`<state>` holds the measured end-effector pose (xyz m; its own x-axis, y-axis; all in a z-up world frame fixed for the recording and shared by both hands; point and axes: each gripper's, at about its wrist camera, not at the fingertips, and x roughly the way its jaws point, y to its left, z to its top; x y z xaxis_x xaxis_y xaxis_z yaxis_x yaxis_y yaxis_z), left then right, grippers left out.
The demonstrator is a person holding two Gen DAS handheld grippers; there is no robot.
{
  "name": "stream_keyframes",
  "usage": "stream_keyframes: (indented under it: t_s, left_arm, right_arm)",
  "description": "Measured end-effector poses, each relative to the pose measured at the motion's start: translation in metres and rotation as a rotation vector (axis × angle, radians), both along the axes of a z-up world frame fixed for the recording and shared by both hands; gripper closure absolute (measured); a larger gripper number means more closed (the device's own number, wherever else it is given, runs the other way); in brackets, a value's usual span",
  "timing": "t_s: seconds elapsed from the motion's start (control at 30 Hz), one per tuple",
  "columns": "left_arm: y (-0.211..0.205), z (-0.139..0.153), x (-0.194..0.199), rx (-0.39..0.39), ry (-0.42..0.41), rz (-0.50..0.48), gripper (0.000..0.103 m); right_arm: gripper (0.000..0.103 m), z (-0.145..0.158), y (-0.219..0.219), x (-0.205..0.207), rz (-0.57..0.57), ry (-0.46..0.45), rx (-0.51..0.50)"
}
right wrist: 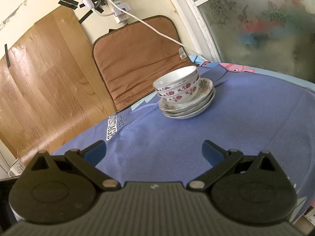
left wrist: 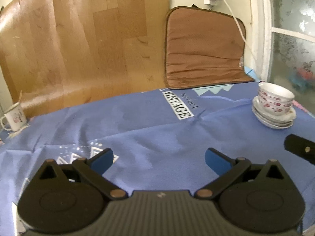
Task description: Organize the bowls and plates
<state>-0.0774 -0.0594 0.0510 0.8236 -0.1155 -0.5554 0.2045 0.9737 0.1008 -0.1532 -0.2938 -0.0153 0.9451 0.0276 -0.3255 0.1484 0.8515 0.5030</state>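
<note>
Nesting: bowls (right wrist: 178,87) sat stacked on plates (right wrist: 187,106), saving desk (right wrist: 246,118) space.
Fingers: both grippers' (left wrist: 158,158) (right wrist: 154,150) spread apart, empty, stack ahead.

- A lived-in home, seemingly a small dining corner.
- A printed blue cloth (right wrist: 226,118) covers the table.
- Floral bowls (right wrist: 178,86) sit nested on stacked plates (right wrist: 204,100); a mug (left wrist: 13,117) stands at the far edge.
- A brown cushion (right wrist: 137,59) leans on the wall beside wood-look vinyl (left wrist: 88,39).
- A power strip (right wrist: 118,7) is taped up.
- A frosted flower-pattern window (right wrist: 265,29).
</note>
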Motion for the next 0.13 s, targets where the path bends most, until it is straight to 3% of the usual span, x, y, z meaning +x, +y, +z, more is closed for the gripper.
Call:
stream_keyframes:
  t_s: [0.13]
  left_arm:
    - [0.0018,-0.0010,0.0013,-0.035,0.010,-0.019,0.000]
  right_arm:
    - [0.000,-0.0015,0.0009,0.0008,-0.003,0.001,-0.006]
